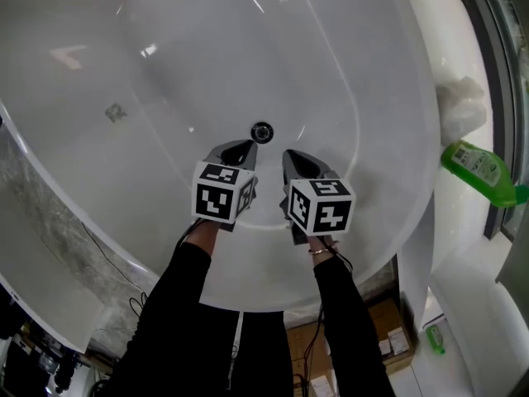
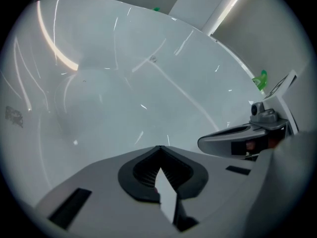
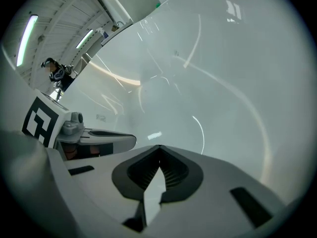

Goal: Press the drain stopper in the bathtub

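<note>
Drain stopper [image 1: 262,131] likely rigid, slick metal; we press its centre; left gripper [image 1: 245,145] and right gripper [image 1: 290,155] both closed, empty.

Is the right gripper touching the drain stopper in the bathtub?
Apart. In the head view, bare white bathtub shows between the tip of the right gripper and the drain stopper. The right gripper view shows no stopper at its shut jaws.

Tub [image 1: 165,73] floor lies open around the stopper [image 1: 262,131] from 9 through 12 to 3 o'clock. At its 6 o'clock the left gripper [image 1: 241,149] and right gripper [image 1: 293,155], both closed, crowd close side by side. A green bottle [image 1: 478,170] sits outside the tub at 3 o'clock, well apart.
</note>
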